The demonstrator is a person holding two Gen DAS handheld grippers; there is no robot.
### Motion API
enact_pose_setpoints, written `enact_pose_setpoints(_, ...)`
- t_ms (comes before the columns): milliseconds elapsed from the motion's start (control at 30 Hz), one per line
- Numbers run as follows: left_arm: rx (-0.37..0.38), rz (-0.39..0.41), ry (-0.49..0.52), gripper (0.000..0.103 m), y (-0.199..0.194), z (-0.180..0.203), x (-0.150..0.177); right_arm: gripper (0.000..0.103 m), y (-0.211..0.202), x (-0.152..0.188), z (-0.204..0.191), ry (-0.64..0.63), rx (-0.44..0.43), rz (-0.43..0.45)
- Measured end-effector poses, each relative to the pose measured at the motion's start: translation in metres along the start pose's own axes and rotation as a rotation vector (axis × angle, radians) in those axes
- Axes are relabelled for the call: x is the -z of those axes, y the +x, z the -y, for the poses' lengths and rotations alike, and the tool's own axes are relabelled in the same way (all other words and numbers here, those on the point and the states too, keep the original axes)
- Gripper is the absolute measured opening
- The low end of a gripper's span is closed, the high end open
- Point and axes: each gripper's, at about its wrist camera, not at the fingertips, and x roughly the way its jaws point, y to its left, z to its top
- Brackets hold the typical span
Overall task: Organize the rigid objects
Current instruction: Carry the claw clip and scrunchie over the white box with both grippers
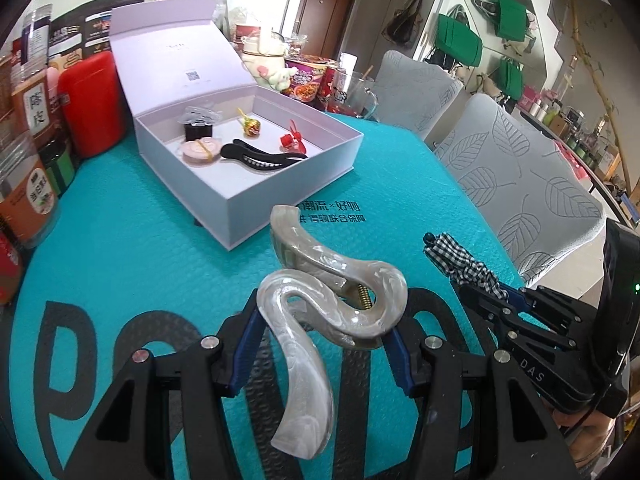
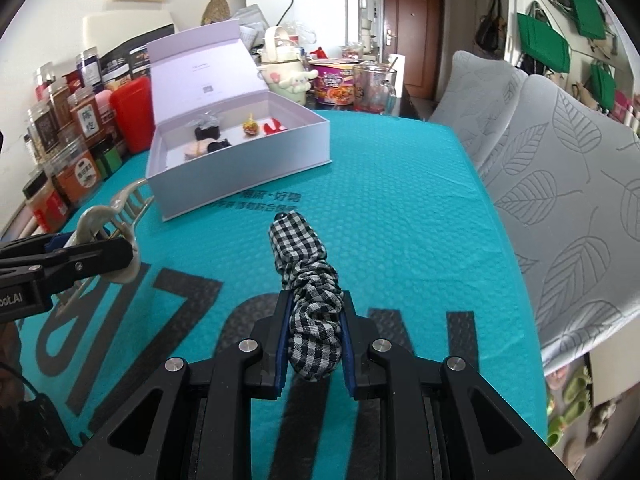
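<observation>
My left gripper (image 1: 320,320) is shut on a large pearly beige claw hair clip (image 1: 320,280), held above the teal mat; the same claw clip (image 2: 116,220) shows at the left of the right wrist view. My right gripper (image 2: 316,316) is shut on a black-and-white checked fabric hair clip (image 2: 308,280), which sticks out forward past the fingers; that checked clip (image 1: 460,258) also appears at the right of the left wrist view. Ahead stands an open pale lilac box (image 1: 288,196), lid up. Inside lie a black hair clip (image 1: 260,156), a pink round item (image 1: 200,148), a lollipop (image 1: 250,124) and a small red piece (image 1: 292,138).
Jars and a red container (image 1: 92,104) line the left edge of the teal mat (image 1: 120,240). Behind the box stand a plush-covered cup (image 2: 286,76), a noodle bowl (image 2: 336,84) and a glass mug (image 2: 374,86). Two grey leaf-patterned chair backs (image 1: 528,184) stand along the right side.
</observation>
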Motion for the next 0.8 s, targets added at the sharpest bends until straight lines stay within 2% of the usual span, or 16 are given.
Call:
enact_pose_setpoints(133,-0.021,0.033,-0.026,0.054,-0.013,-0.011,0.009,0.021,-0.005,0.008,-0.016,-0.021,-0.037,0.004)
enact_pose_setpoints(400,-0.068,0.05,-0.06,0.054,-0.034,-0.031,0.024,0.021,-0.011,0.02,-0.053,-0.067,-0.107,0.001)
enact_pose_setpoints(800,-0.117,0.099,-0.082,0.054,-0.056,-0.053,-0.001,0.021,-0.002,0.001,-0.09,-0.119,-0.251,-0.016)
